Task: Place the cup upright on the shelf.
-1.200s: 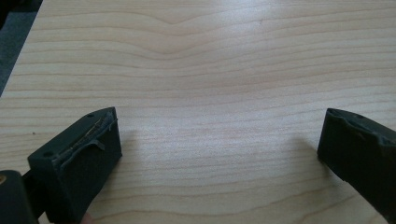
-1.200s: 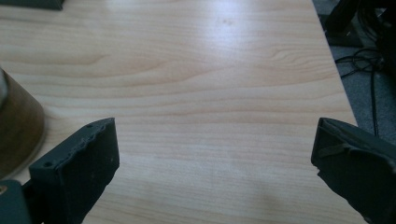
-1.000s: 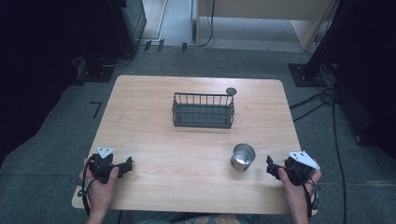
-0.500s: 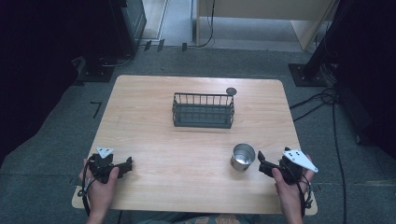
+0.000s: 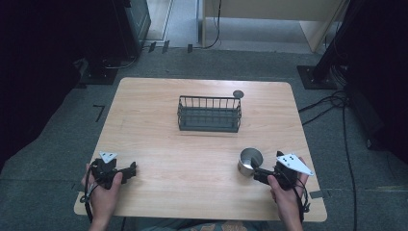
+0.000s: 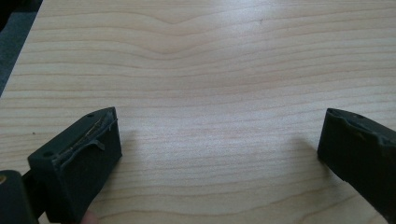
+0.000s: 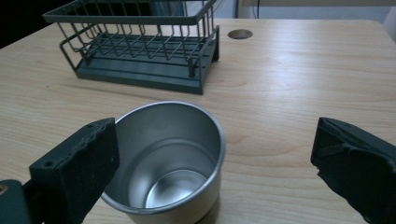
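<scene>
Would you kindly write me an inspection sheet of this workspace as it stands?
Surface: wooden table, bare grain, a round hole near the far edge.
Job's things: steel cup upright, empty; wire basket empty, beyond it.
Clutter: nothing seen.
Grippers: right gripper open, jaws at the cup; left gripper open over bare wood.
Cables: one trails from each gripper; more on the floor at right.
Surroundings: grey carpet, dark stands.
</scene>
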`<state>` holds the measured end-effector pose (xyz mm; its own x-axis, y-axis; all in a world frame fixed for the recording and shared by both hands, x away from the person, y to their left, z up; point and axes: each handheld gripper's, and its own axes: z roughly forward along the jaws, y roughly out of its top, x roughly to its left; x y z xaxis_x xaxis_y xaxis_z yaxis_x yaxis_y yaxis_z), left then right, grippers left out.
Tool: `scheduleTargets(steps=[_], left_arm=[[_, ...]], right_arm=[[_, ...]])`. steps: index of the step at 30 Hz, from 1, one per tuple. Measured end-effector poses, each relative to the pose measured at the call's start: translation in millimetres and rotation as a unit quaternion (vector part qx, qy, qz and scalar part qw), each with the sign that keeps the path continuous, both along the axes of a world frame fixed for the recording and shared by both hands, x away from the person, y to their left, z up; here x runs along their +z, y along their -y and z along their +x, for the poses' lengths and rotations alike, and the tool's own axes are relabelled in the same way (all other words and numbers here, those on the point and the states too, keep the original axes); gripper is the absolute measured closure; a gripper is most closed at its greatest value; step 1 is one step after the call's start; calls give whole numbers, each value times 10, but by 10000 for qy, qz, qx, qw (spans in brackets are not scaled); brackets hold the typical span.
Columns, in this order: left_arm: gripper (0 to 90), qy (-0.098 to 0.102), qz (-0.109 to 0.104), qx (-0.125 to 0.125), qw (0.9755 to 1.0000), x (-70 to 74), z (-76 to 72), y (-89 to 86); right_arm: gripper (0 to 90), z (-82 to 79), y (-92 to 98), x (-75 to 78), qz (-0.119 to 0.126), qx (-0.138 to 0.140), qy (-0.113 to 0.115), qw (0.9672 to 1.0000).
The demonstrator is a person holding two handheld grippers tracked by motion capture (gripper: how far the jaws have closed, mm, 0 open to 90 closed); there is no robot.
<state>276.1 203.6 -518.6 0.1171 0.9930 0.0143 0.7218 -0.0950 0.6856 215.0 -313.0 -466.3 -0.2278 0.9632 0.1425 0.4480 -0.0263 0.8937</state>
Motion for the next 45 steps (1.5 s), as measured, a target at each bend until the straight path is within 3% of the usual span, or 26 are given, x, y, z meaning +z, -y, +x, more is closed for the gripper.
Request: scheduleTargets(steps=[11,19,27,34,38,45], left_arm=[[0,0,-1,2,10000,0,0,0],[0,1,-3,1,10000,0,0,0],[0,1,-2,0,10000,0,0,0],[0,1,-2,1,10000,0,0,0],[0,1,-1,1,10000,0,0,0],[0,-1,-1,1,10000,0,0,0]], right_arm=[[8,50,-166,-97,-21,279,-123,9995],[8,119,-299,-237,-222,194,-255,9992],[9,173,-340,-331,-268,145,-452,9985],[118,180,-368,-395,-433,28,-507,9978],[175,183,-373,-406,-433,109,-508,9977],[180,194,-367,-393,-412,177,-546,9975]])
